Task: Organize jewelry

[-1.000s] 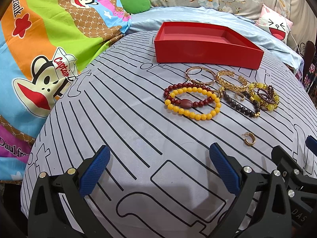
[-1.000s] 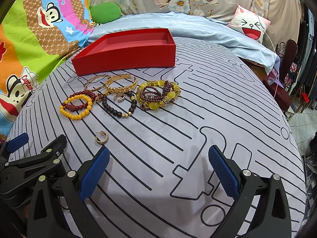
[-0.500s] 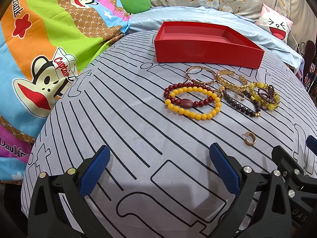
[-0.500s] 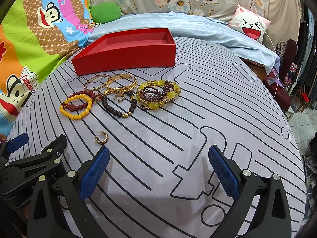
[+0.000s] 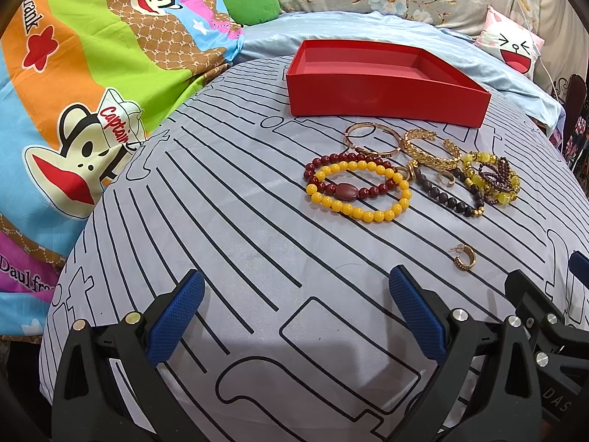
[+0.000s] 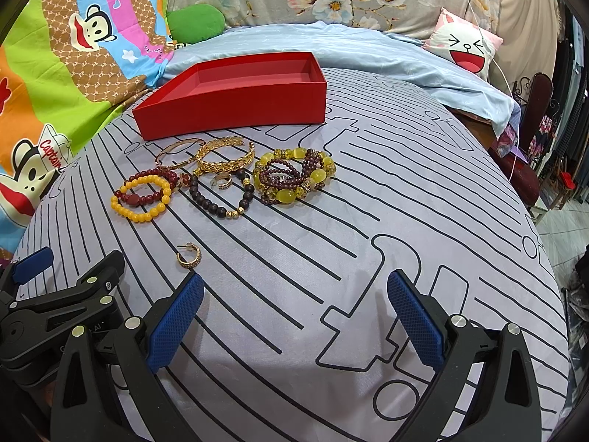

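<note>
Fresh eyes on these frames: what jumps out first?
The open, empty red rectangular box sits at the far side of the grey line-patterned bedspread. Just in front of it lies a cluster of bracelets, led by the yellow bead bracelet. A lone small gold hoop earring lies apart, nearest the open tools.

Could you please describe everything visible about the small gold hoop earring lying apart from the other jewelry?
The gold hoop earring is a small open C-shaped hoop, metallic-looking, with a dark studded band along its outer face and a thin post at one end. It lies flat on the grey striped cloth, alone, nearer the cameras than the cluster of bracelets and touching none of them. Neither gripper touches it; both are open and hold nothing.
</note>
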